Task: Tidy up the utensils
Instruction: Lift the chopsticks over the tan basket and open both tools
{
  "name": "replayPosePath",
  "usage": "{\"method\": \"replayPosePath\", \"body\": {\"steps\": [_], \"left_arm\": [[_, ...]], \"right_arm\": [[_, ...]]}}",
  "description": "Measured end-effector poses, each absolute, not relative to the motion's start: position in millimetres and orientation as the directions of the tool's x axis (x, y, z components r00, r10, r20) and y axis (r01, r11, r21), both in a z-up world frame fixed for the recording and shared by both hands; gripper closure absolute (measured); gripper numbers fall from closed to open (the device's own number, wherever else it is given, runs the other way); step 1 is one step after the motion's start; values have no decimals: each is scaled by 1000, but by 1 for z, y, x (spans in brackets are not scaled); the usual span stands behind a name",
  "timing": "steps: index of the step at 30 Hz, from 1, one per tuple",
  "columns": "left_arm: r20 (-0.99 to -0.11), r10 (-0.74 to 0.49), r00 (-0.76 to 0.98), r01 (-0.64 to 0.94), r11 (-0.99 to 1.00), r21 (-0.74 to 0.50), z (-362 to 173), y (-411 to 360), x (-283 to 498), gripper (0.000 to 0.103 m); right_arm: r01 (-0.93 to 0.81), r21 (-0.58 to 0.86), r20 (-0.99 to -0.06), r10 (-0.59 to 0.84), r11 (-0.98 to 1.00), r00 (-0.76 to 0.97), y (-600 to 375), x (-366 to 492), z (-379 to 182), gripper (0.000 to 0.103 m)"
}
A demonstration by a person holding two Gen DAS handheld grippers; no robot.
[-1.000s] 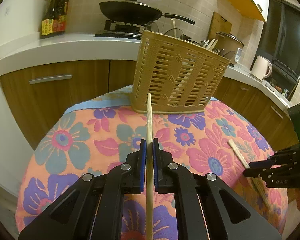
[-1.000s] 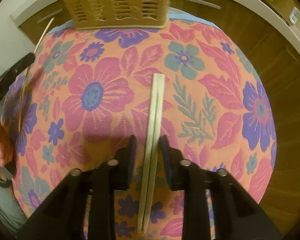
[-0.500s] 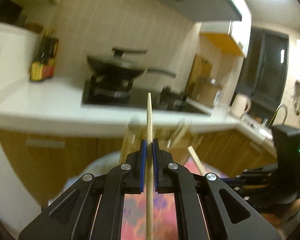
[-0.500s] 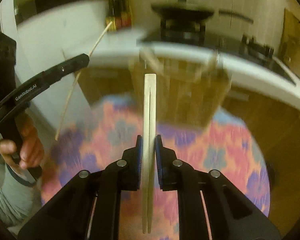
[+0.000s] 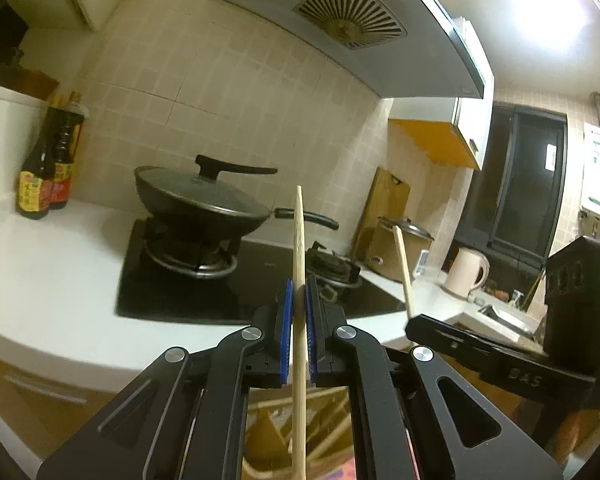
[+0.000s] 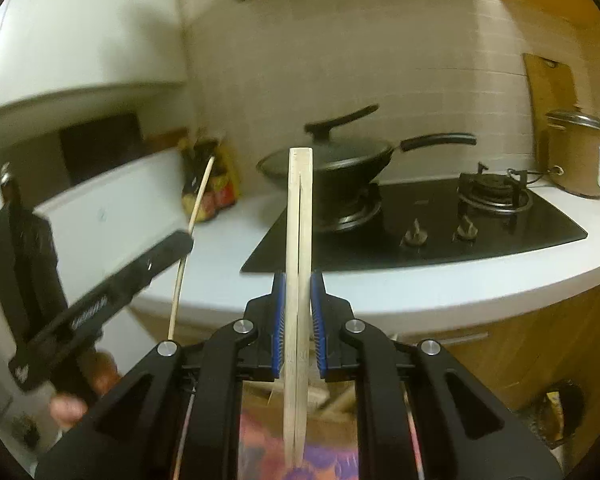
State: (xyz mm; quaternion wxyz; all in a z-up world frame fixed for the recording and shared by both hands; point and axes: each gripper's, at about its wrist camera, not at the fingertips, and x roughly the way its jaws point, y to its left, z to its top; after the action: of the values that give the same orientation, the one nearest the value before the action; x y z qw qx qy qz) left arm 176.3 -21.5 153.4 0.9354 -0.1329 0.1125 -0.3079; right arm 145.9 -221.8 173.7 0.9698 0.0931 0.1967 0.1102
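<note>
Both up high now. Your left hand-held gripper (image 5: 296,312) is clamped on a single chopstick (image 5: 299,240), stick running straight along the fingers, tip fwd and up. Your right hand-held gripper (image 6: 298,304) is pinched on a chopstick pair (image 6: 299,216), same deal, long axis in line w/ the fingers. The basket (image 5: 276,436) sits directly below and just behind both sets of fingertips, only slivers showing btwn the arms. So it's a tip-down job: I'd say rotate each stick to vertical over the basket. Both look about equally close.
</note>
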Motion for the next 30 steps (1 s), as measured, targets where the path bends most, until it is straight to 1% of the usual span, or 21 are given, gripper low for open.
{"method": "replayPosePath", "body": {"steps": [4,7,12,16,22,24,25,27,28,30], "left_arm": [[-114,-606,787,552,775,-307,146,-30,191,99],[-107,-602,791,554,779,-293,136,-34,199,99],[-85,-574,814,535,799,-276,122,-36,203,99],[-61,-551,832,520,814,-259,114,-36,202,99],[-84,-549,832,517,821,-243,101,-35,198,98],[-99,-556,825,523,819,-237,97,-31,192,92],[-101,-557,825,524,819,-234,97,-29,190,91],[-103,-560,822,528,817,-230,97,-23,184,86],[-112,-562,820,529,817,-228,97,-20,180,85],[-118,-560,820,527,819,-225,98,-14,172,78]], "right_arm": [[-123,216,-299,185,969,936,-220,157,165,93],[-93,183,-252,139,979,958,-212,158,158,93],[-59,119,-202,82,991,976,-196,159,147,93],[-53,107,-193,72,993,979,-194,163,139,93],[-65,129,-209,92,989,974,-196,161,126,92],[-87,127,-237,115,988,965,-197,156,120,91],[-92,131,-242,121,987,963,-199,152,117,90],[-92,139,-246,124,986,961,-204,140,113,83],[-95,148,-249,130,984,960,-207,134,112,83],[-104,169,-255,145,980,956,-214,120,110,83]]}}
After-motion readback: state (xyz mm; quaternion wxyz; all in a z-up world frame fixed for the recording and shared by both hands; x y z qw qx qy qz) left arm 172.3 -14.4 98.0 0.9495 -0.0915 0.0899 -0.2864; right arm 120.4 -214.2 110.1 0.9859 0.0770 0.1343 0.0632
